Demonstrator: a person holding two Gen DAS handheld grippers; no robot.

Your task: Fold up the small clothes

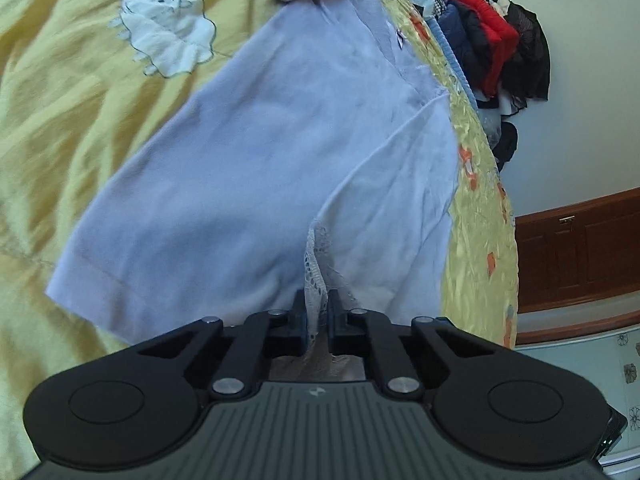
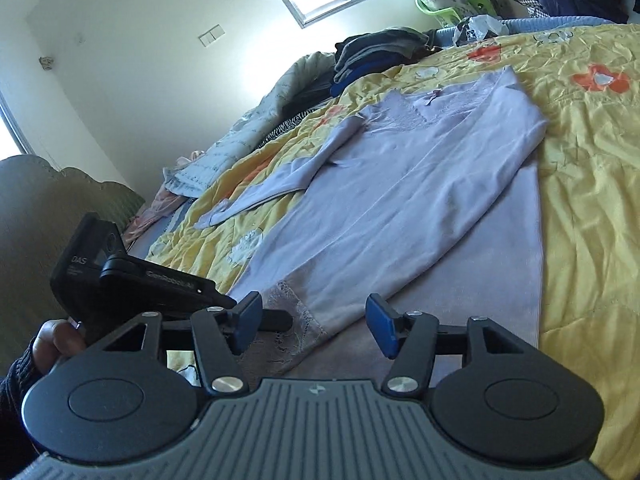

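Note:
A pale lilac long-sleeved top [image 1: 248, 168] lies spread on a yellow quilt [image 1: 60, 120]. One sleeve is folded across its body. My left gripper [image 1: 317, 312] is shut on the lace cuff [image 1: 314, 264] of that sleeve. In the right wrist view the top [image 2: 400, 208] lies ahead, its other sleeve [image 2: 280, 184] stretched out to the left. My right gripper [image 2: 316, 320] is open and empty, just above the lace cuff [image 2: 296, 312] near the top's hem. The left gripper's body [image 2: 132, 280] shows at the left, beside the cuff.
The quilt [image 2: 592, 184] covers a bed. Stacked dark clothes [image 2: 376, 52] and a rumpled grey blanket [image 2: 248, 128] lie at the far side. A pile of red and dark garments [image 1: 492, 40] sits past the bed's edge. A brown wooden cabinet [image 1: 580, 256] stands to the right.

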